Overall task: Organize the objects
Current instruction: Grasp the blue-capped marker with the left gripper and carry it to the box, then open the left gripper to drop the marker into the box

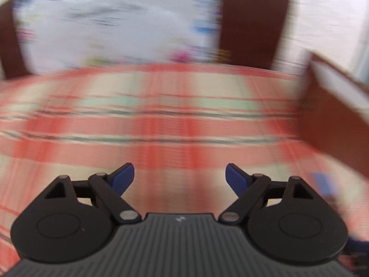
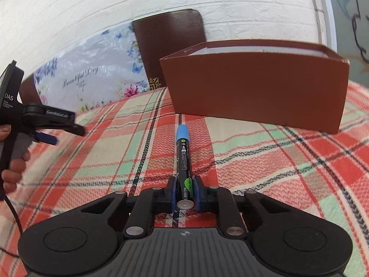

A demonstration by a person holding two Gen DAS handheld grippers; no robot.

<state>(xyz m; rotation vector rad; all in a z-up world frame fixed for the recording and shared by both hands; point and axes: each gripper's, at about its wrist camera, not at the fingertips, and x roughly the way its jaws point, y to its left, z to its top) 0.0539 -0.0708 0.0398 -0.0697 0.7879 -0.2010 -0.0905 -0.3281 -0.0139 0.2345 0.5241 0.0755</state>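
Observation:
My right gripper (image 2: 184, 190) is shut on a black marker with a blue cap (image 2: 183, 154), held by its tail end and pointing forward toward a brown open box (image 2: 256, 90) on the plaid cloth. My left gripper (image 1: 180, 177) is open and empty above the cloth; its view is motion-blurred. It also shows in the right wrist view (image 2: 53, 127) at the left, held by a hand. The brown box shows at the right edge of the left wrist view (image 1: 334, 120).
A red, cream and green plaid cloth (image 2: 288, 161) covers the table. Behind it stand a dark brown chair back (image 2: 170, 46) and a white floral cushion (image 2: 90, 69) against a white brick wall.

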